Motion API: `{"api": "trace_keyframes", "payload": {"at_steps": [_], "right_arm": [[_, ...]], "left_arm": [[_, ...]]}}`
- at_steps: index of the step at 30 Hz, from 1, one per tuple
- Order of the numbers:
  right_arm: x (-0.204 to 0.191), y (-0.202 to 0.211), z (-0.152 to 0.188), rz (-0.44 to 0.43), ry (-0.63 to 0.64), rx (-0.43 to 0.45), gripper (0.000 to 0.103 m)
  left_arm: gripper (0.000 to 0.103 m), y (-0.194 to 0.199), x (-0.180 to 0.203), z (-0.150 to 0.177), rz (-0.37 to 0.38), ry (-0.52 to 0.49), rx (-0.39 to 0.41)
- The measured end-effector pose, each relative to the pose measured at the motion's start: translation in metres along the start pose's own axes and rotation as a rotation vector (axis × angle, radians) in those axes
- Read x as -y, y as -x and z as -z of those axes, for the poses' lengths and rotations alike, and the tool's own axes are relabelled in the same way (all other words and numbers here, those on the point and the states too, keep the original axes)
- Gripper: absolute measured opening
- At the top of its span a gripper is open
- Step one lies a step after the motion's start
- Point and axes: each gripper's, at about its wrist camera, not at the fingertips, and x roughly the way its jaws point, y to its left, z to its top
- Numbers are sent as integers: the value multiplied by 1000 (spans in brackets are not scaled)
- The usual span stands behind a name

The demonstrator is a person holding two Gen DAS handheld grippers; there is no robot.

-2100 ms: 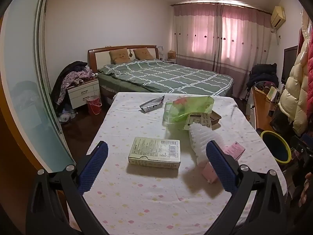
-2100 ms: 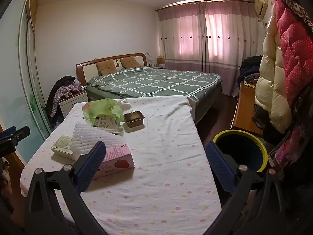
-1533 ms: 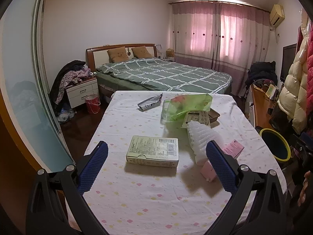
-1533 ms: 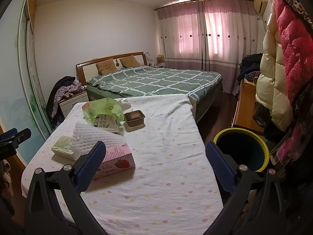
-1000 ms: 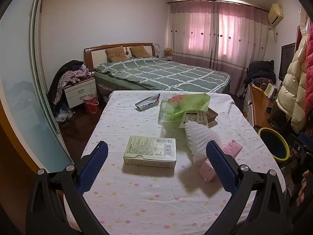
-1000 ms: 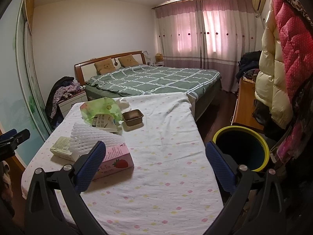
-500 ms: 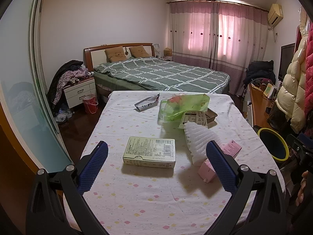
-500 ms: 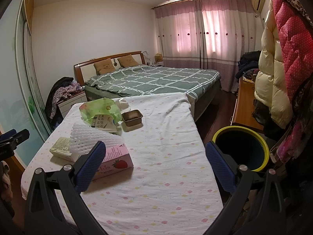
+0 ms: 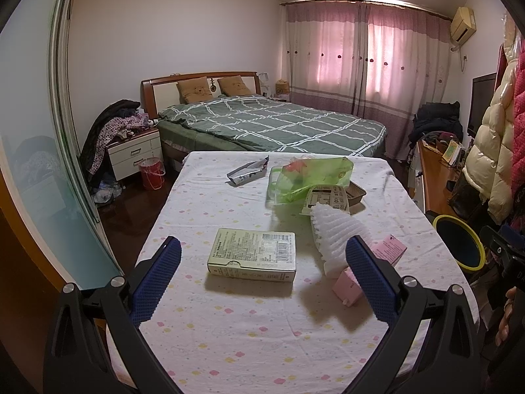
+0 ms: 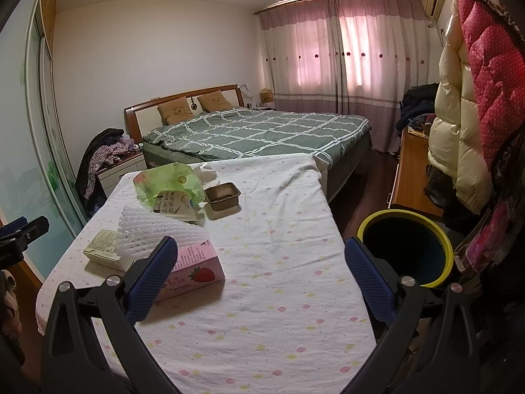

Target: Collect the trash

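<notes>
Trash litters the table: between the wide-open, empty jaws of the left gripper lies a pale green carton. The right gripper, equally spread and empty, has a pink strawberry carton by its left finger and the yellow-rimmed bin beyond its right.

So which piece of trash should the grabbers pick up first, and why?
Probably lower the open left gripper onto the pale green box: it lies flat between its fingers. The yellow-rimmed bin waits beside the table.
</notes>
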Motion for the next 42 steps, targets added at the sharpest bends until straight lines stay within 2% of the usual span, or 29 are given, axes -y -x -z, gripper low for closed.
{"api": "trace_keyframes", "payload": {"at_steps": [28,33,42], "right_arm": [[-3,-6,3,-5,5,-14,97],[-15,-19,3,-34,29,-27,97],[-61,-72,-1,-134,99,-121,97]], "left_arm": [[99,-2,-9,-1,-9,4,3],[99,-5,-22,-2,-42,13,4],[99,-34,-43,-4,-62,35,-27]]}}
